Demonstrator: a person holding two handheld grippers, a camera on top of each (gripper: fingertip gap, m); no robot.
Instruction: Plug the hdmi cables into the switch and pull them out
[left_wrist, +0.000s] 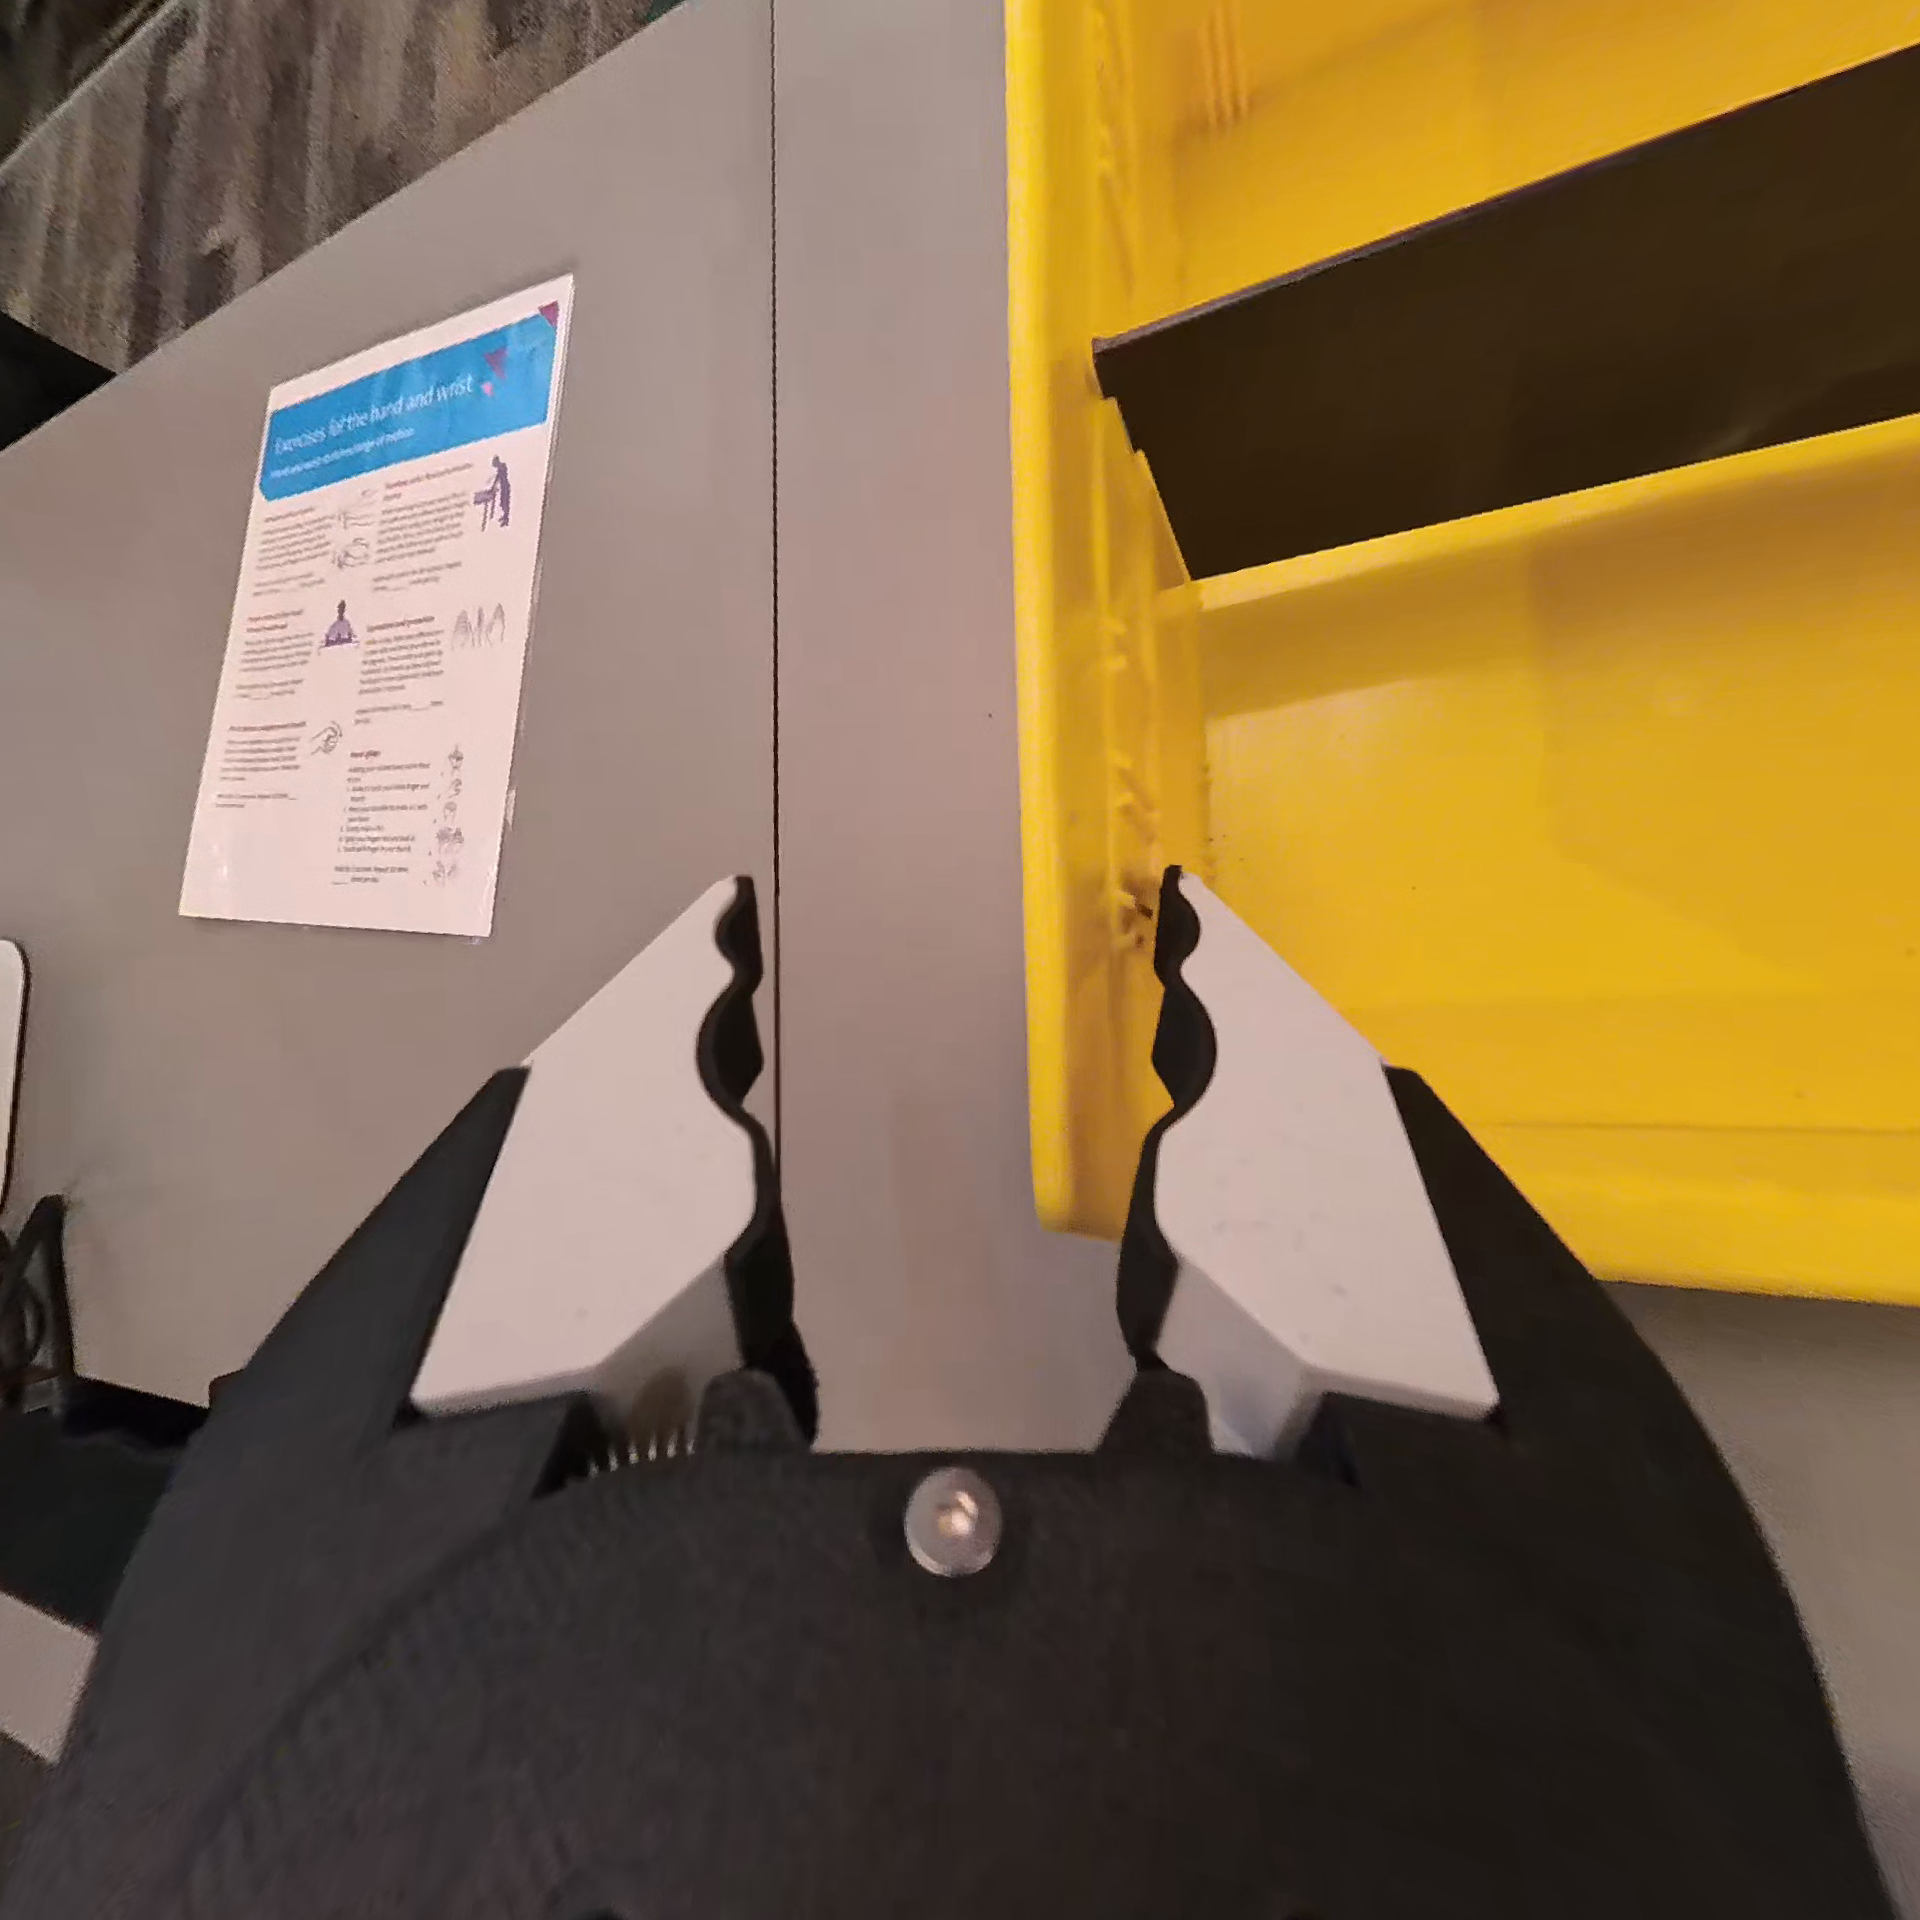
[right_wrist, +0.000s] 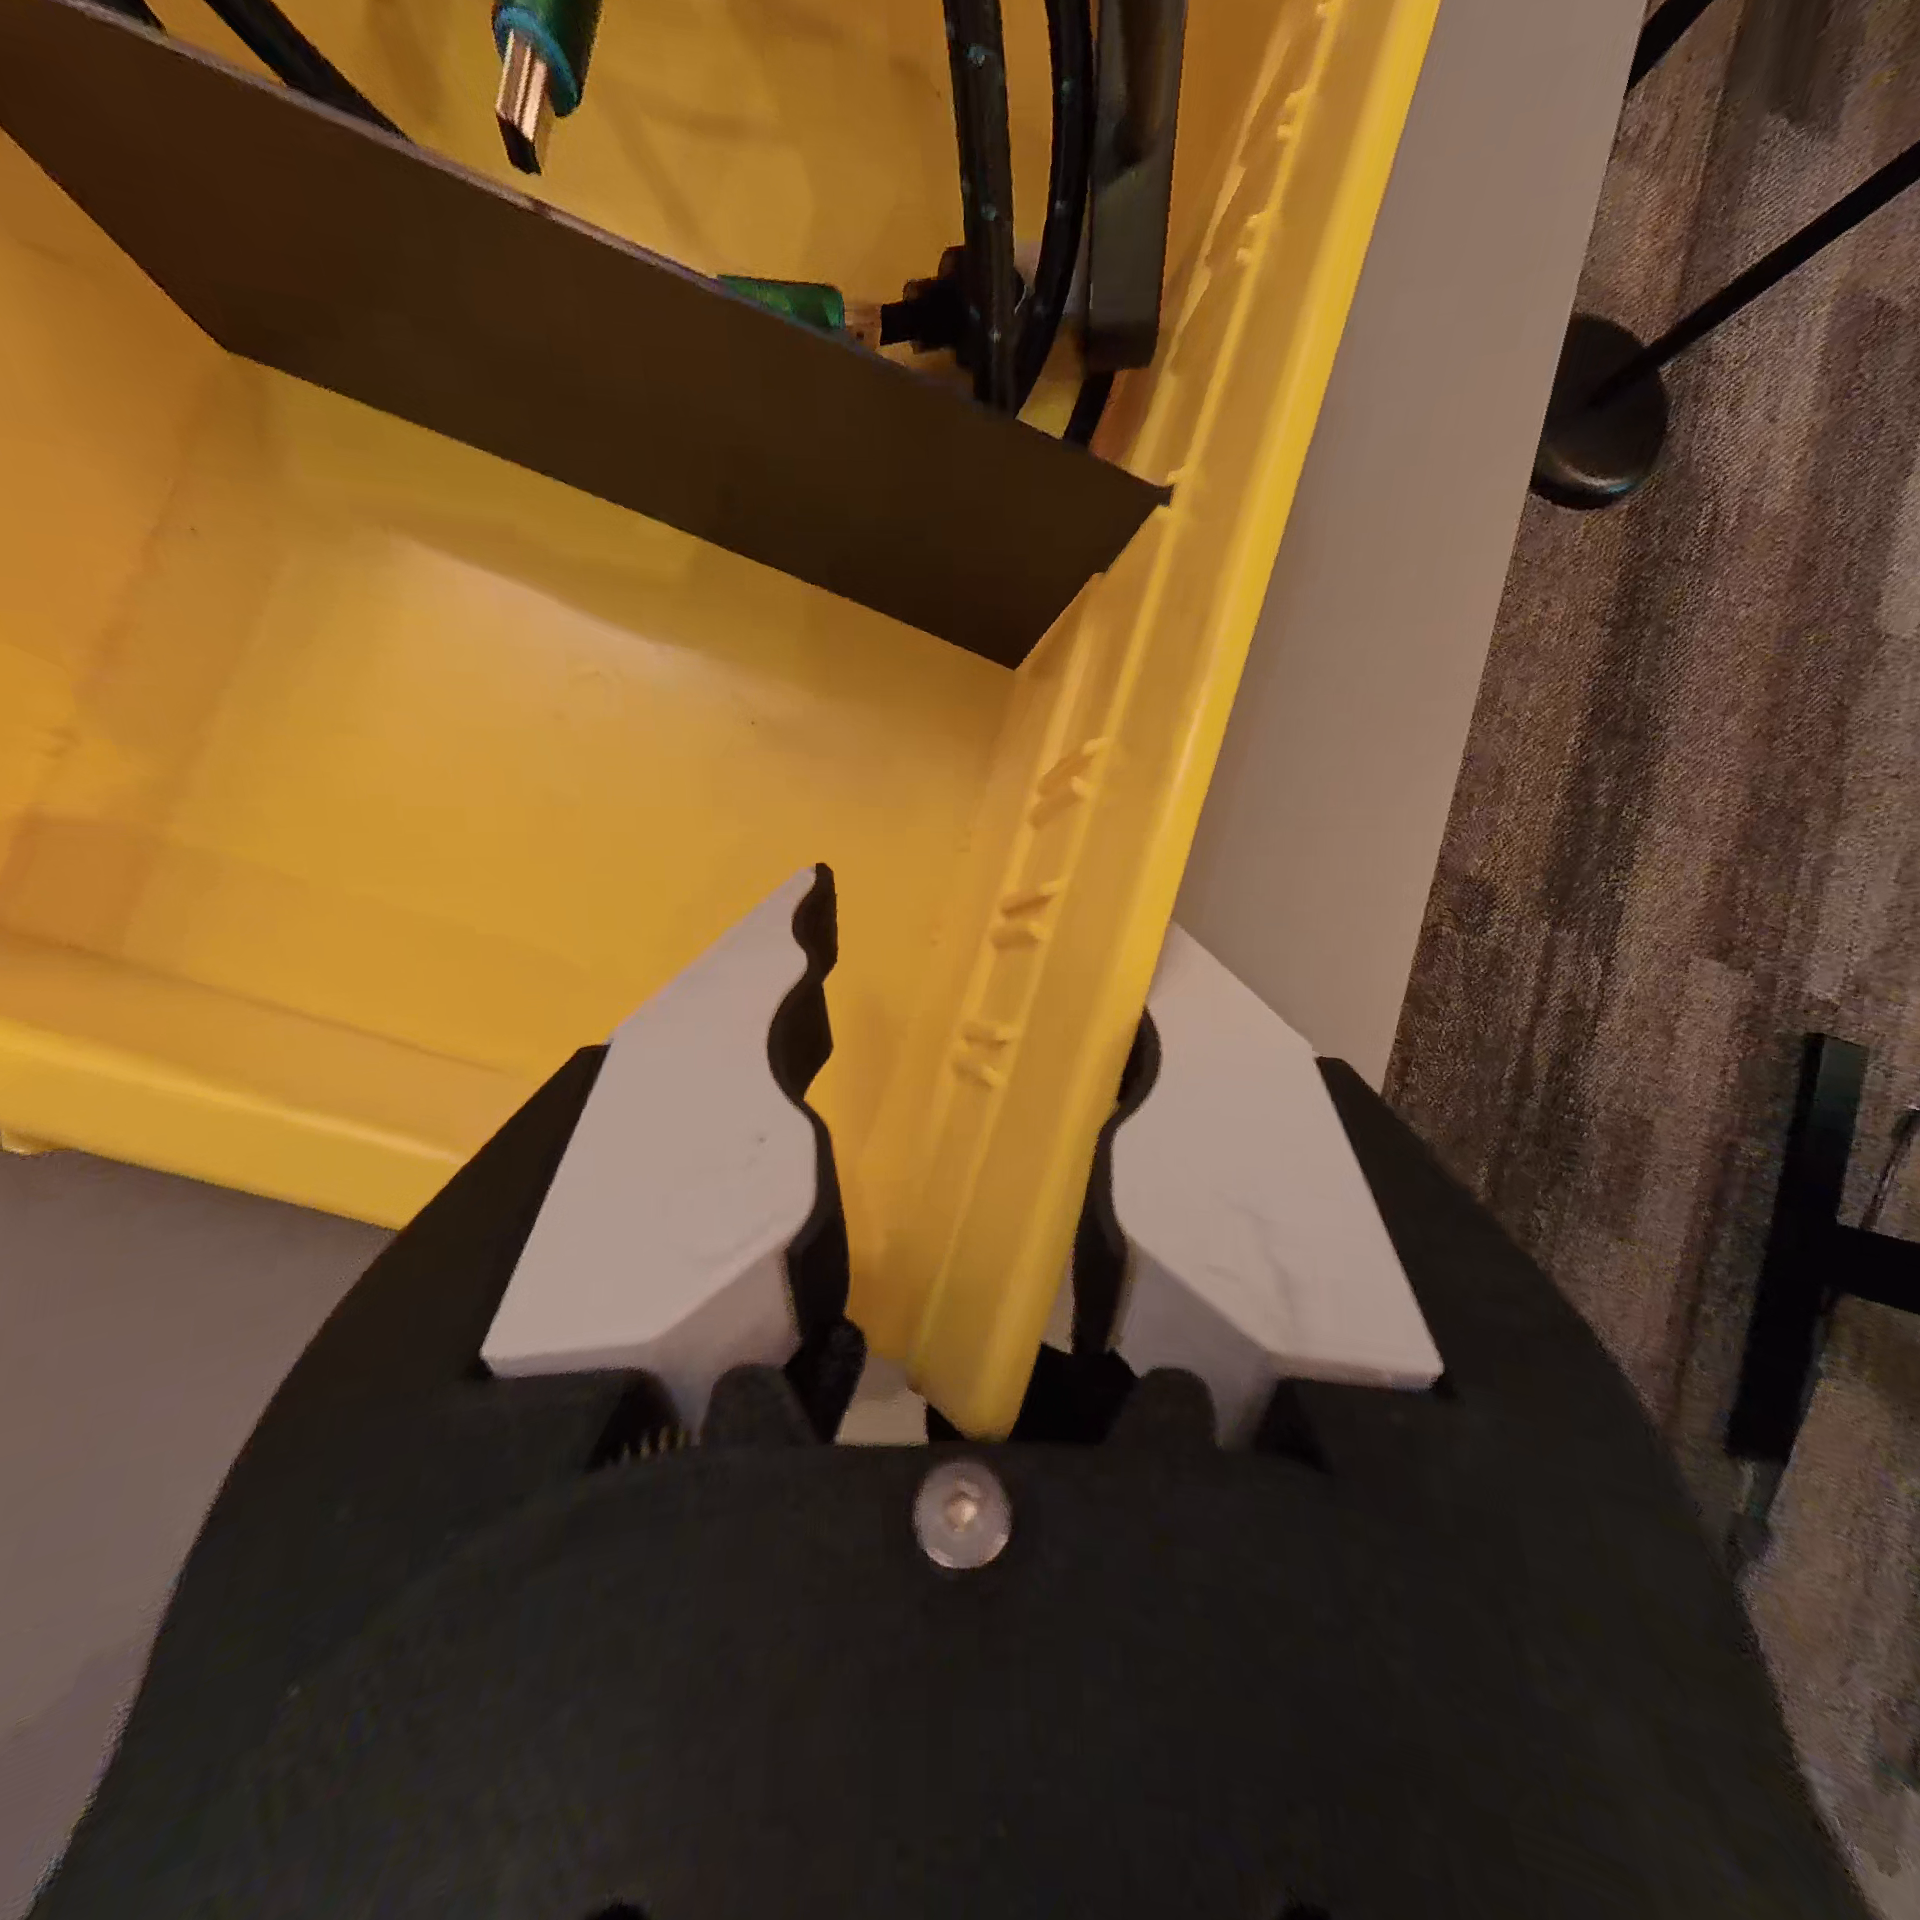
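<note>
A yellow bin (right_wrist: 416, 779) with a black divider (right_wrist: 623, 416) stands on a grey table. Behind the divider lie black cables (right_wrist: 987, 208), an HDMI plug with a teal band (right_wrist: 525, 104) and a dark grey box (right_wrist: 1122, 260). My right gripper (right_wrist: 997, 904) straddles the bin's right wall (right_wrist: 1101, 831), one finger inside and one outside, jaws partly apart with a gap at the inner finger. In the left wrist view my left gripper (left_wrist: 958, 881) is wide open and empty at the bin's left wall (left_wrist: 1091, 727). No cables show in that view.
A laminated printed sheet (left_wrist: 384, 623) lies on the grey table (left_wrist: 894, 520) left of the bin, beside a seam (left_wrist: 775, 520). The table's right edge runs close to the bin; beyond it is carpet with a black stand base (right_wrist: 1600, 426). There is about 100 cm between the tips of the two grippers.
</note>
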